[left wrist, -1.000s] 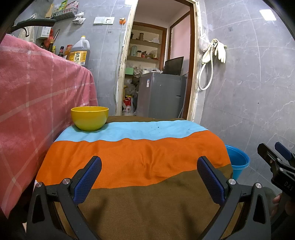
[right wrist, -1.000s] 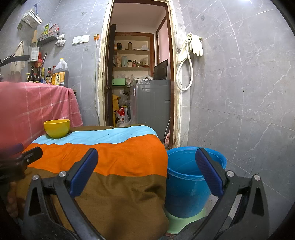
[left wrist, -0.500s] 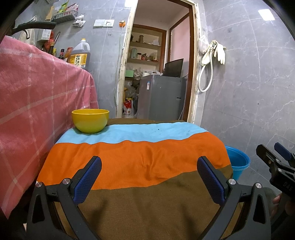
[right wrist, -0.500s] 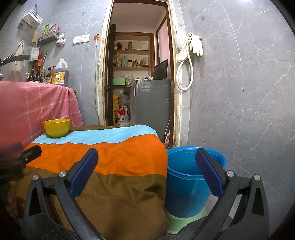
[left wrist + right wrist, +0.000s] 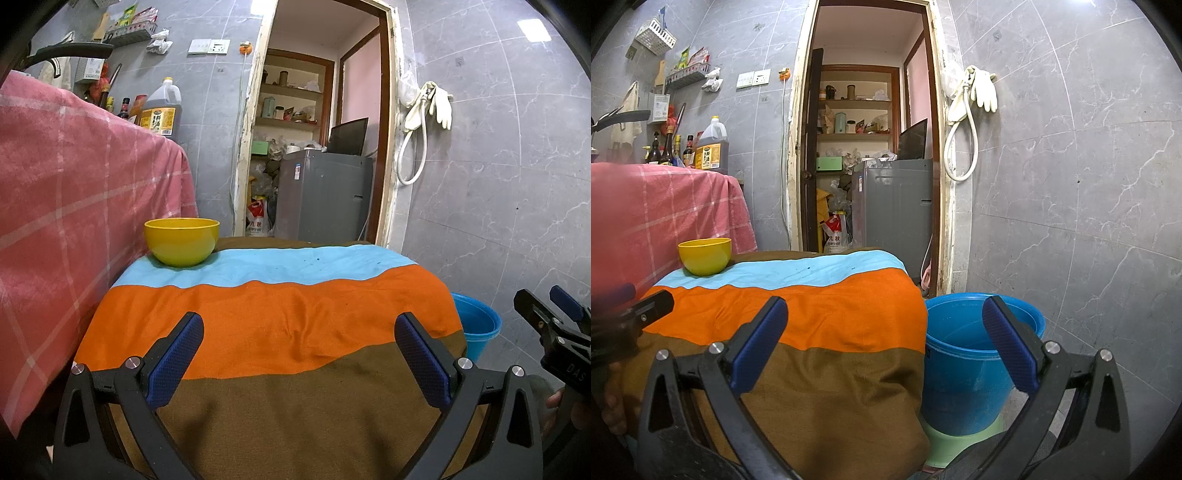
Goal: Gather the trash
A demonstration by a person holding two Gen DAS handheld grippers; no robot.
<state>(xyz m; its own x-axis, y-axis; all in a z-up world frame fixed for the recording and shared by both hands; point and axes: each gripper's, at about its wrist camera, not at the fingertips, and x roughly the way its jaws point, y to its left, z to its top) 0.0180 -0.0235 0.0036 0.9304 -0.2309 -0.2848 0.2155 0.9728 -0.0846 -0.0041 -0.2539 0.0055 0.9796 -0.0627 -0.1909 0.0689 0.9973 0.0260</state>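
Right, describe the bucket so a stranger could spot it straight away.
Find the low table under the striped cloth of light blue, orange and brown. On the floor at its right-hand end, against the grey marble wall, stands the blue plastic bucket on a pale green base. It is the only open blue container there; the yellow bowl sits up on the cloth.

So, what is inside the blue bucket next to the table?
The blue bucket looks empty as far as its inner wall shows: only bare blue plastic. Its bottom is hidden by the rim and the right gripper, so trash there cannot be excluded.
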